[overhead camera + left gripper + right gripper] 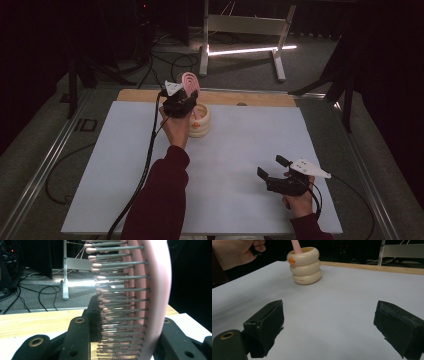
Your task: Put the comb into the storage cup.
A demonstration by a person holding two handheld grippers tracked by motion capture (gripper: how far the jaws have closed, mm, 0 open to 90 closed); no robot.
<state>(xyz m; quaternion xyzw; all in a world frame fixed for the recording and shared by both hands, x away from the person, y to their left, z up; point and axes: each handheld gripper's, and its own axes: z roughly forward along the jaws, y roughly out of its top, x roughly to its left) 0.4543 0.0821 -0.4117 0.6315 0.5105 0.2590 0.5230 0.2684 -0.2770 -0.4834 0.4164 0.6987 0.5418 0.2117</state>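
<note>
Close against the left gripper (120,340), a pink plastic hairbrush with grey pins (140,290) sits clamped between its jaws, handle down in the cream ringed holder (200,121) at upper centre. It seems mid-placement or mid-extraction; next comes a straight vertical move. Lower right, the right gripper (274,170) hovers wide open, empty.

Dim room, dark surround; floor light strip (250,50) glares; near bristles (117,302) blurred.
</note>
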